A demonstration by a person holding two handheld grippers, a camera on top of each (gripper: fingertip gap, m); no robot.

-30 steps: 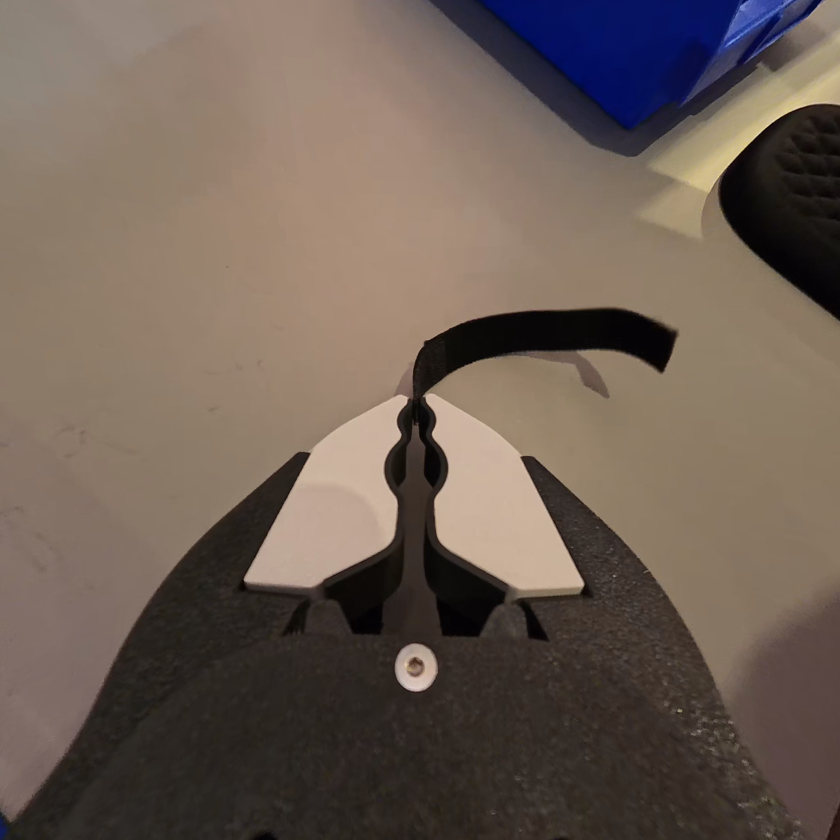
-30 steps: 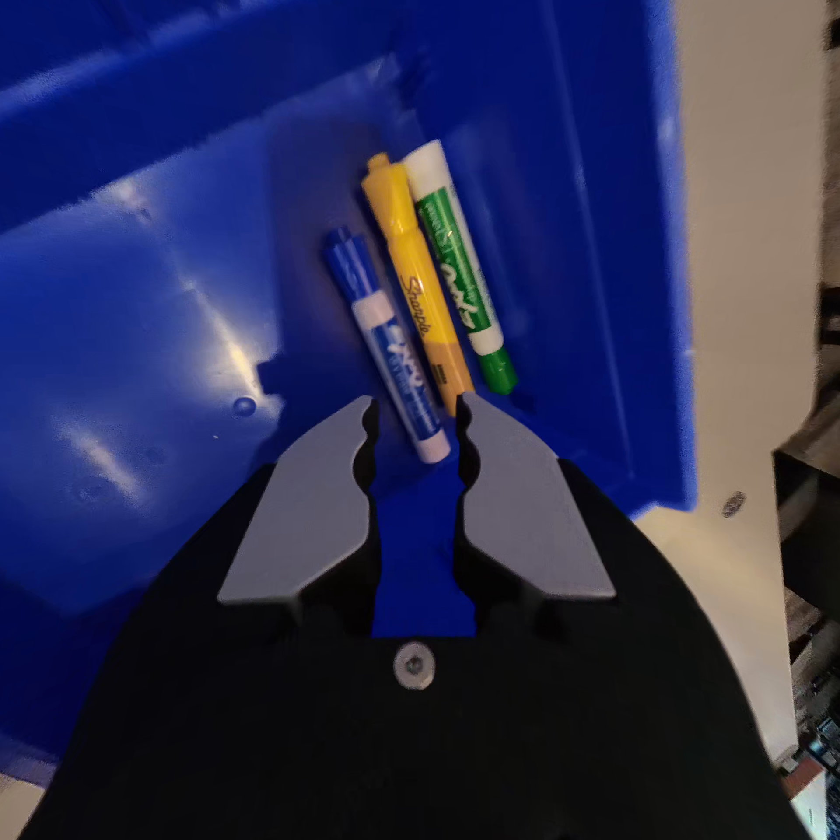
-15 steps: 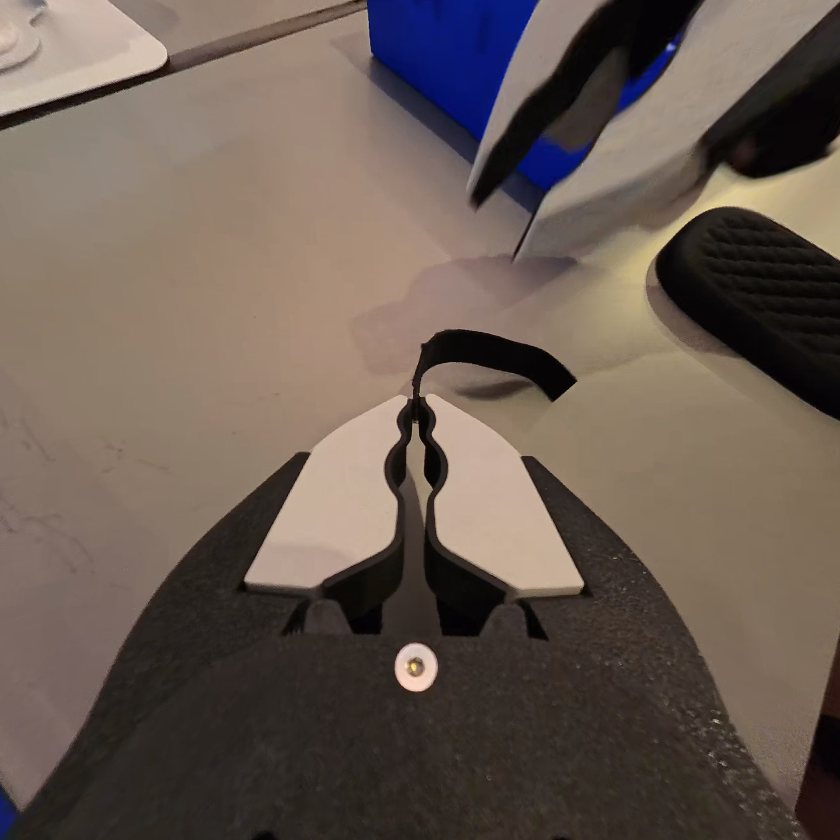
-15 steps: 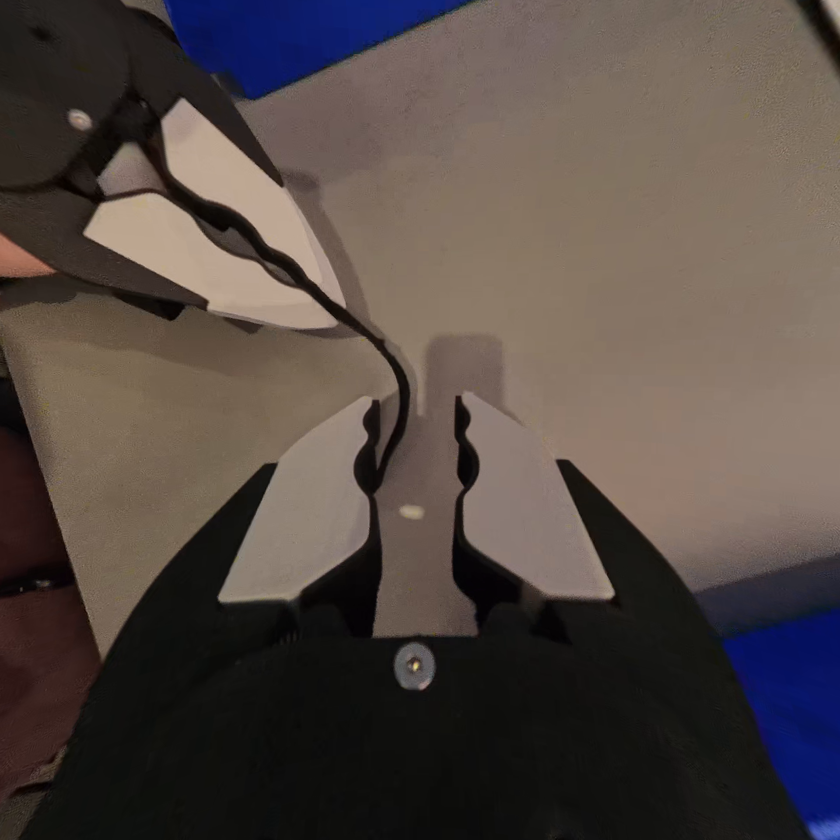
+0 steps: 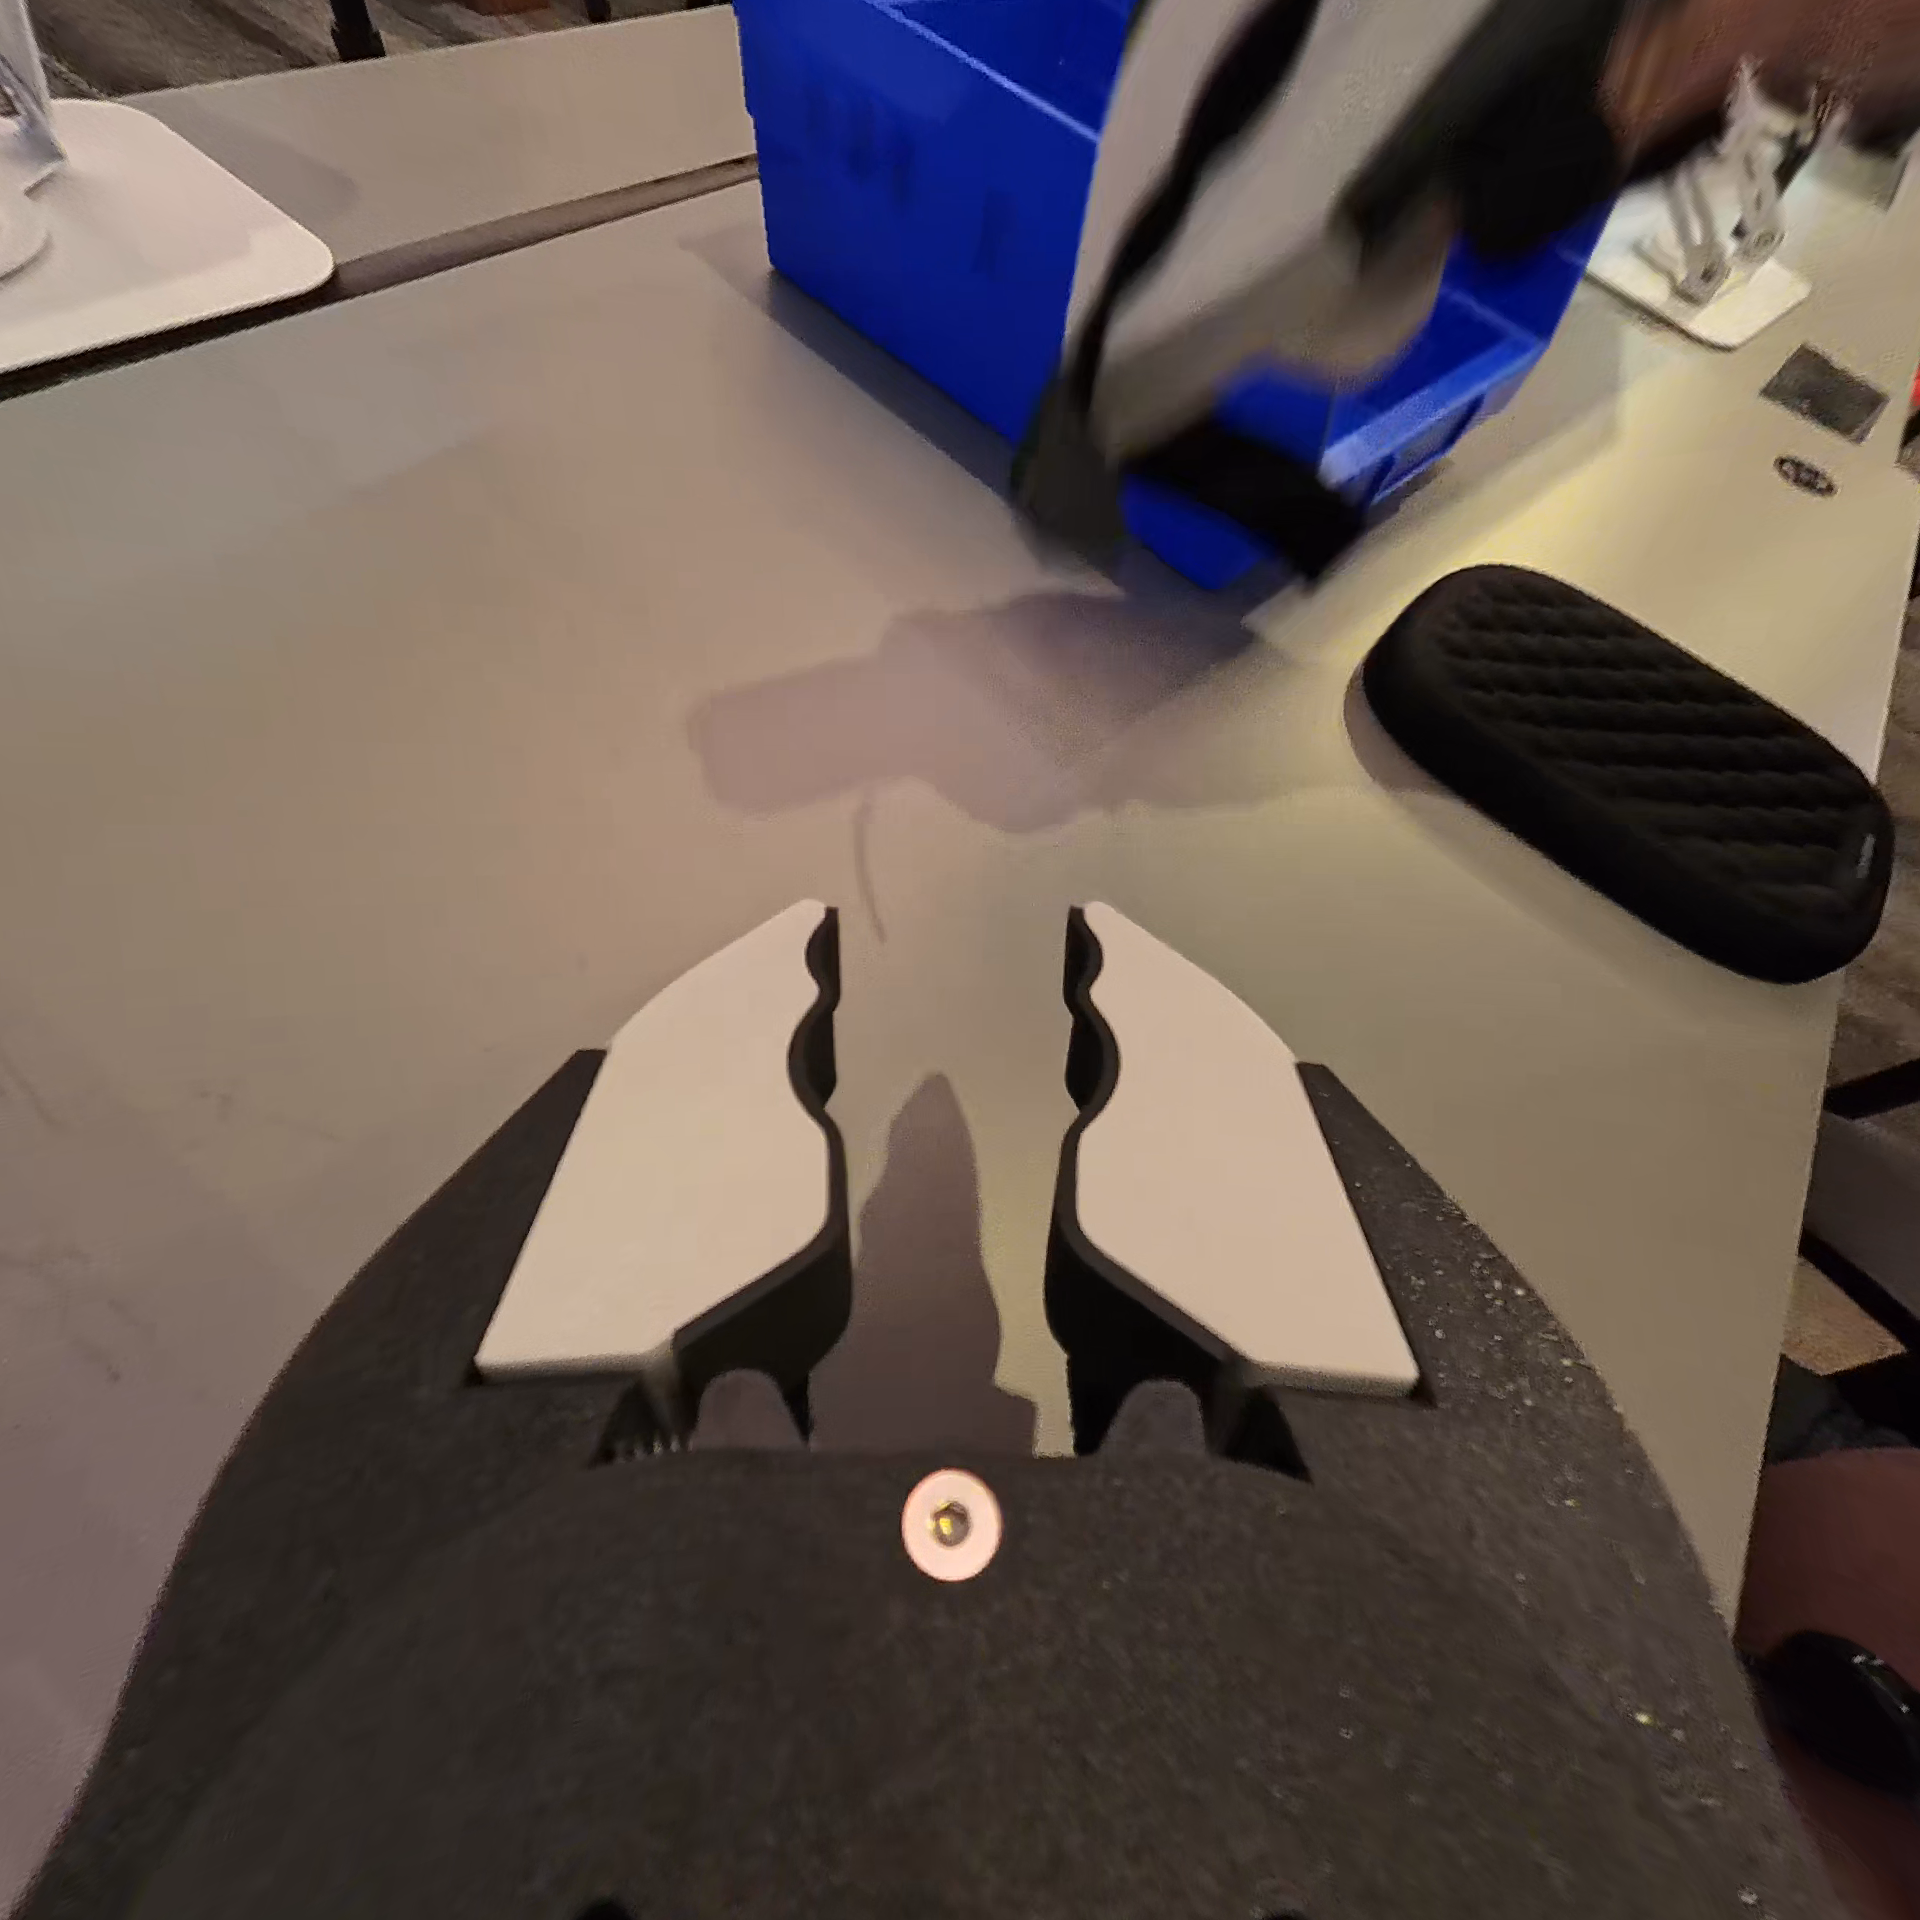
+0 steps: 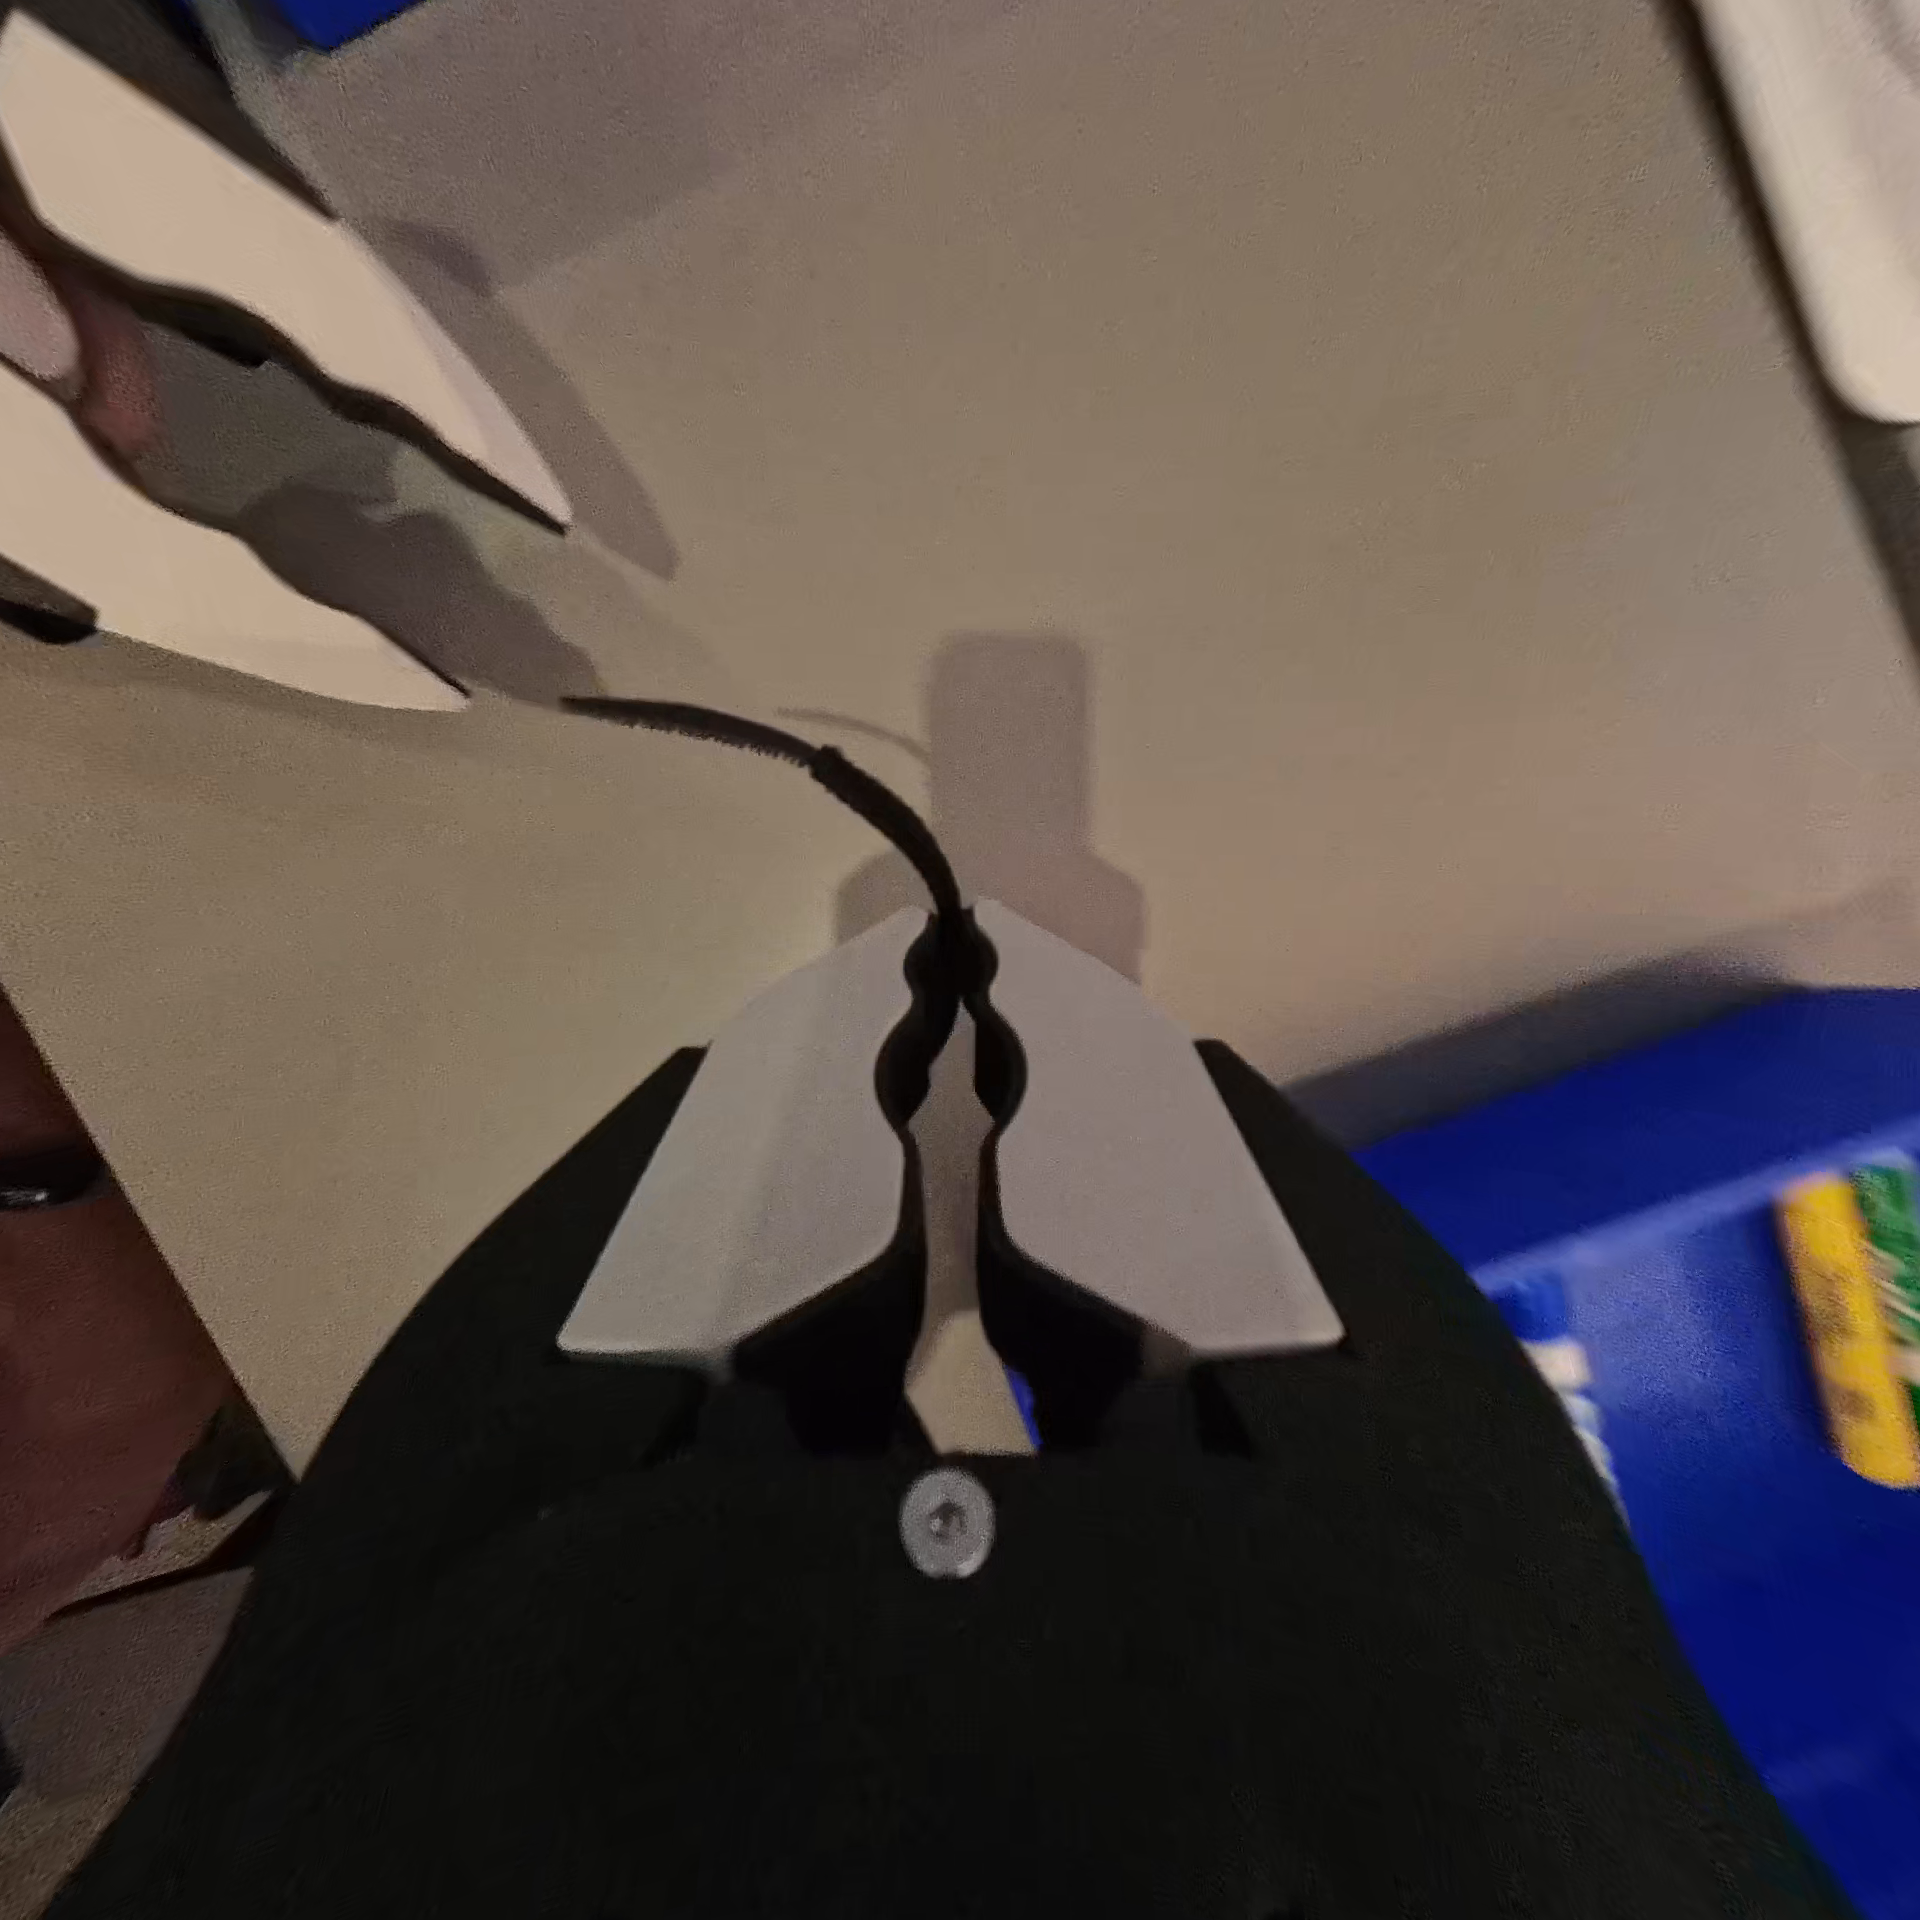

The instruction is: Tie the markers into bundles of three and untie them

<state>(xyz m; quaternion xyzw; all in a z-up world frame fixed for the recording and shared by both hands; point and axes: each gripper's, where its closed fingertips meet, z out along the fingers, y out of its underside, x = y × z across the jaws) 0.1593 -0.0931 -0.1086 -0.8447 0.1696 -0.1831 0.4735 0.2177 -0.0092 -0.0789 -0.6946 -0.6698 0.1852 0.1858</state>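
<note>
My right gripper [image 6: 951, 914] is shut on a black strap [image 6: 831, 774], whose free end curves up and left over the grey table [image 6: 1299, 468]. My left gripper [image 5: 948, 920] is open and empty above the table [image 5: 416, 727]. It also shows in the right wrist view [image 6: 488, 613] at the upper left, open, just left of the strap's end. In the left wrist view the right gripper [image 5: 1070, 499] is blurred at the top, holding the strap [image 5: 1247, 499] in front of the blue bin [image 5: 914, 239]. A yellow marker [image 6: 1839, 1320] and a green marker [image 6: 1896, 1236] lie in the bin [image 6: 1662, 1351] at the right.
A black padded wrist rest [image 5: 1621, 769] lies on the table at the right near the edge. A white flat base [image 5: 135, 239] sits at the far left. A metal stand [image 5: 1725, 239] is at the far right. A person's arm [image 6: 83, 1299] shows at the left.
The strap has passed from my left gripper to my right. The left gripper opened and let go; the right gripper shut on the strap and moved away toward the bin.
</note>
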